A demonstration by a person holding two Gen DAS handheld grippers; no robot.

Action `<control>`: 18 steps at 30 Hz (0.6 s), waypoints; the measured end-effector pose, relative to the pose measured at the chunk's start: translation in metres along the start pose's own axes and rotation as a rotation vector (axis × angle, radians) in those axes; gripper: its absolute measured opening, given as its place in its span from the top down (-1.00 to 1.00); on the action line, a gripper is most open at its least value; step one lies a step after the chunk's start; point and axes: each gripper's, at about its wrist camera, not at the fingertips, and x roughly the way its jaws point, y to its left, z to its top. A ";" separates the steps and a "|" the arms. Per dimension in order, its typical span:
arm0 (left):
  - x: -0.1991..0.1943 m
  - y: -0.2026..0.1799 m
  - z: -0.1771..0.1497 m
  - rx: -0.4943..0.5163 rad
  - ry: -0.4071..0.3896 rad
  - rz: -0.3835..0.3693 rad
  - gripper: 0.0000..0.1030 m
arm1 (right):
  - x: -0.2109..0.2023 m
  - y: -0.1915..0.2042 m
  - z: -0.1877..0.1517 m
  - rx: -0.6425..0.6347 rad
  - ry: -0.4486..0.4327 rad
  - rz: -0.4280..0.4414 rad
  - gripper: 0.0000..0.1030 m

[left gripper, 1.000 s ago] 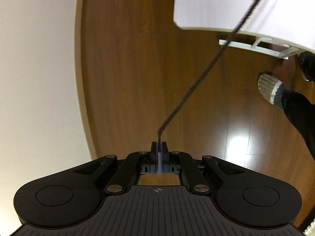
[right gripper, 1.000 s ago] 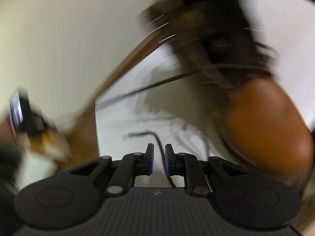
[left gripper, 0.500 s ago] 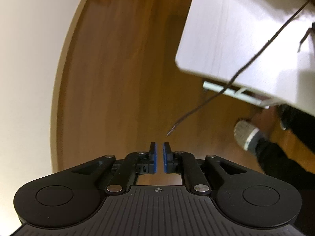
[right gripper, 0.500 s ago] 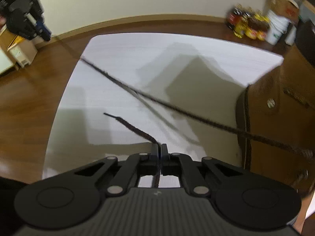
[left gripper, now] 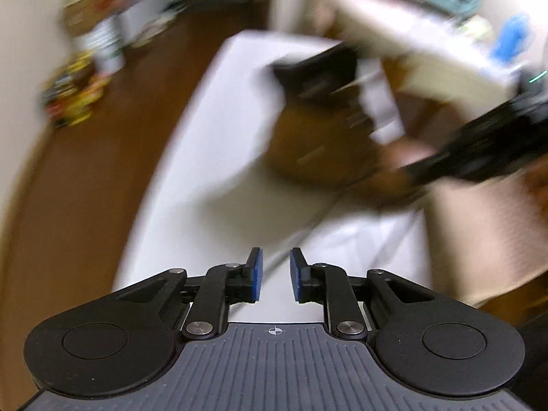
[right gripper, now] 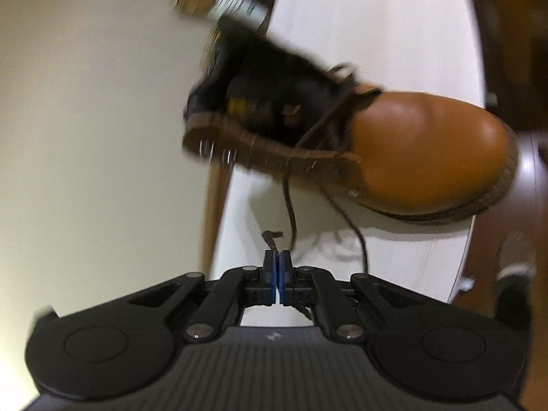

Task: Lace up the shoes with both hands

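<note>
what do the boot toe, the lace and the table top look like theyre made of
Boot toe: smooth tan leather, probably; it has a soft sheen. Lace: dark brown woven cord, with a frayed tip. Table top: white matte board with faint grain lines, maybe laminate.

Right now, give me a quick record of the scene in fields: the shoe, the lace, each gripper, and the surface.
shoe: tan boot with dark collar, on the table, partly laced
lace: dark brown lace trailing from the boot to the right gripper
right gripper: right gripper shut on the lace near its tip
left gripper: left gripper just opened, nothing between its pads
surface: white table over a wooden floor
image quality: left view heavily blurred
</note>
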 end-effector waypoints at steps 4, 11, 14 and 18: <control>0.030 -0.046 0.030 0.053 -0.046 -0.119 0.63 | -0.011 -0.012 0.004 0.112 -0.025 0.062 0.95; 0.079 -0.082 0.040 0.114 -0.019 -0.144 0.65 | -0.040 -0.027 0.022 0.206 -0.035 0.143 0.95; 0.086 -0.089 0.043 0.159 -0.008 -0.131 0.95 | -0.035 -0.026 0.026 0.188 -0.023 0.145 0.95; 0.075 -0.095 0.036 0.278 -0.015 -0.123 0.95 | -0.042 -0.025 0.041 0.131 0.036 0.146 0.80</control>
